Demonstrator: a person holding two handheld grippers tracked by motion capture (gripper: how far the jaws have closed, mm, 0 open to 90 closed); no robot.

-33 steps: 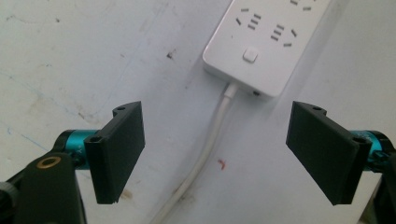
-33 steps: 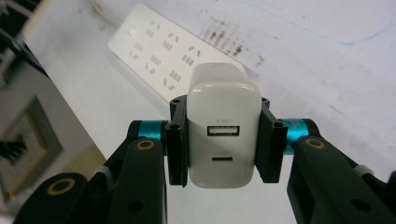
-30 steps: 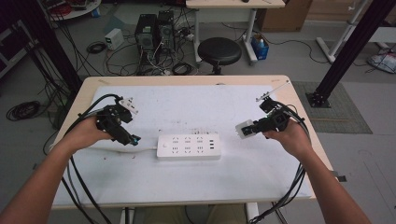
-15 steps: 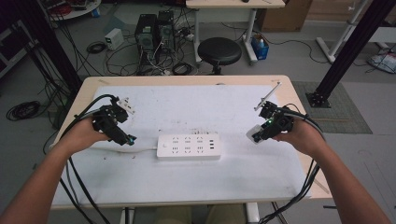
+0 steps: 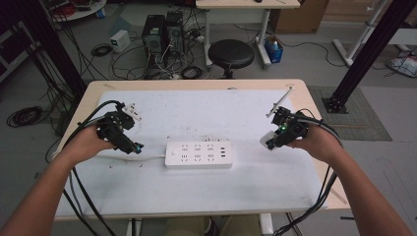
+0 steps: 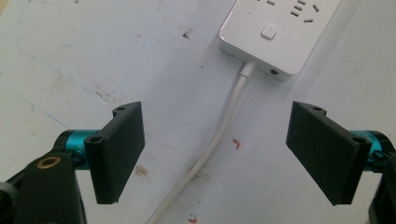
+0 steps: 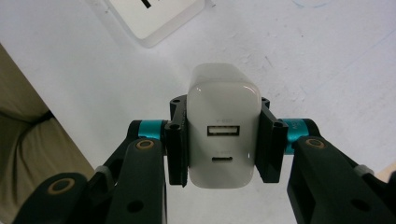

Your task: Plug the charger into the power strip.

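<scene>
A white power strip (image 5: pixel 198 154) lies flat in the middle of the white mat, its cable (image 6: pixel 219 140) running out from its left end (image 6: pixel 280 32). My left gripper (image 5: pixel 133 146) hovers just left of that end, open, with the cable passing on the mat under the gap between the jaws (image 6: pixel 215 154). My right gripper (image 5: pixel 269 141) is to the right of the strip, apart from it, shut on a white USB charger (image 7: pixel 224 135). The charger's two ports face the camera, and a corner of the strip (image 7: pixel 154 18) shows beyond it.
A small white plug-like piece (image 5: pixel 132 112) lies on the mat behind the left hand. A thin pale stick (image 5: pixel 280 101) rests near the right back of the table (image 5: pixel 196 84). A stool (image 5: pixel 231 53), computers and cables stand on the floor beyond.
My right gripper with the charger has shifted slightly to the right, away from the strip. The left gripper has stayed where it was.
</scene>
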